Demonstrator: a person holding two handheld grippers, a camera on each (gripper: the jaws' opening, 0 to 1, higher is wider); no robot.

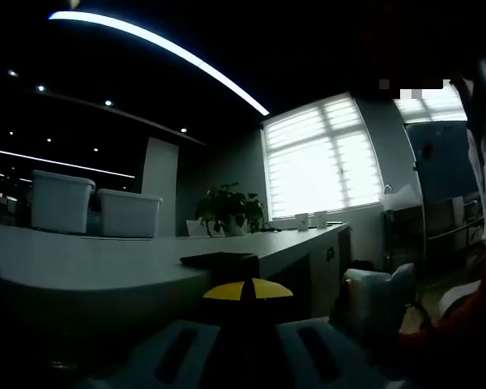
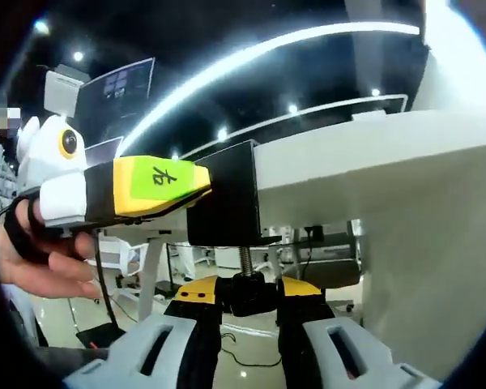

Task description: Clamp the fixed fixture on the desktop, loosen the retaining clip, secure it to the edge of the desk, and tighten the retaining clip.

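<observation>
Gripping the black knob [image 2: 247, 293] at the foot of the threaded screw, the right gripper [image 2: 249, 301] has its yellow-tipped jaws pressed in on that knob from both sides, directly beneath the black C-shaped clamp fixture [image 2: 227, 194]. The fixture sits over the edge of the white desktop [image 2: 373, 162], its body wrapping the slab and its screw [image 2: 245, 259] running straight down from it toward the right gripper. The screw's long axis therefore lines up with the direction in which the right gripper points, so tightening calls for a roll of that gripper about its own forward axis. The left gripper [image 2: 198, 182], seen in the right gripper view with a green-and-yellow label and a person's hand [image 2: 44, 251] behind it, pinches the side of the fixture level with the desk edge and steadies it. In the left gripper view, the left gripper's jaw tips [image 1: 249, 289] meet on something dark just beside the desk edge [image 1: 227, 271]. The right gripper is the nearer one to the retaining screw. Judged from this, the fixture is placed and the tightening step is in hand.
</observation>
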